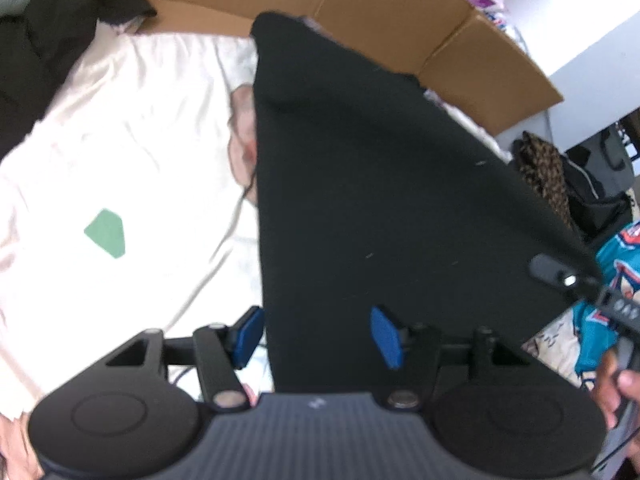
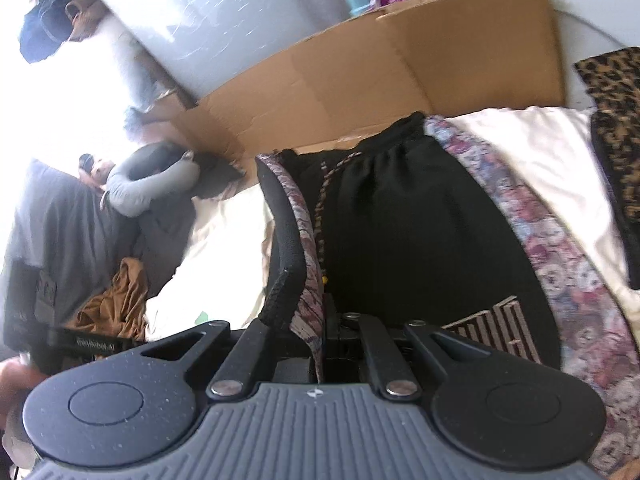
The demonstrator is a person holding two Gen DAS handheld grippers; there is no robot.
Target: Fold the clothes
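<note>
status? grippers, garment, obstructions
Left gripper open, over black garment. Right gripper shut on garment's floral edge. Garment half lifted off white sheet. Cardboard box behind, nothing blocking.

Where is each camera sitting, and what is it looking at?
Left wrist view: rides the left gripper, looking down at the black garment on a white sheet; open blue fingers show.
Right wrist view: rides the right gripper, shut on the garment's floral edge; a hand shows.
Shared: the garment and cardboard box.

Left of the black garment (image 1: pixel 360 184), bare white sheet (image 1: pixel 120 128) lies open. Cardboard box (image 1: pixel 400 8) blocks behind it; clothes pile (image 1: pixel 580 184) crowds its right.
</note>
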